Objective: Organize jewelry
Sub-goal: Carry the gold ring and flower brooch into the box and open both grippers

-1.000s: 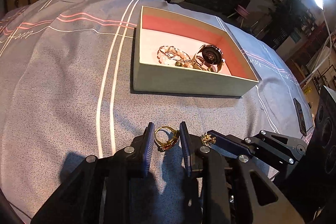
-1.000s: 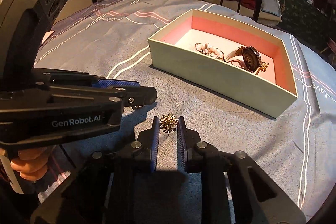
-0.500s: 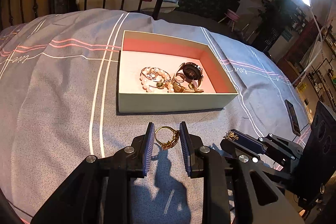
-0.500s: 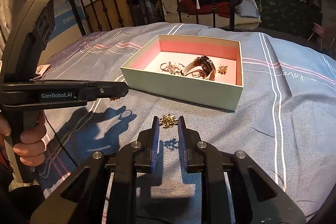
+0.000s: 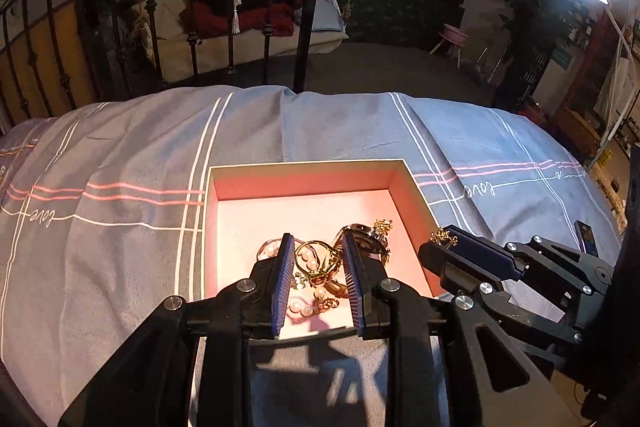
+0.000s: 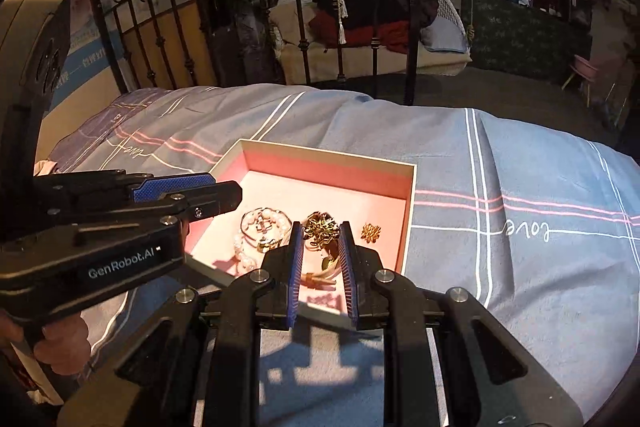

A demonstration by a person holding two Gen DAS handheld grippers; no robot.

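My left gripper (image 5: 316,259) is shut on a gold ring (image 5: 316,255) and holds it over the pink-lined box (image 5: 304,167). My right gripper (image 6: 321,239) is shut on a gold flower-shaped brooch (image 6: 320,227), also over the box (image 6: 328,151). In the left wrist view the right gripper's fingertips (image 5: 452,243) show at the box's right edge with the brooch (image 5: 442,235) between them. Inside the box lie a pearl bracelet (image 6: 262,223), a watch (image 5: 368,233) and a small gold brooch (image 6: 371,232).
The box sits on a grey-blue striped bedspread (image 5: 120,227). A black iron bed frame (image 5: 192,7) stands behind. A dark phone (image 5: 585,242) lies at the bed's right edge. The left gripper's body (image 6: 100,227) fills the left of the right wrist view.
Both grippers have moved forward from above the bedspread to above the box, each still holding its piece. The box now lies directly under the fingertips.
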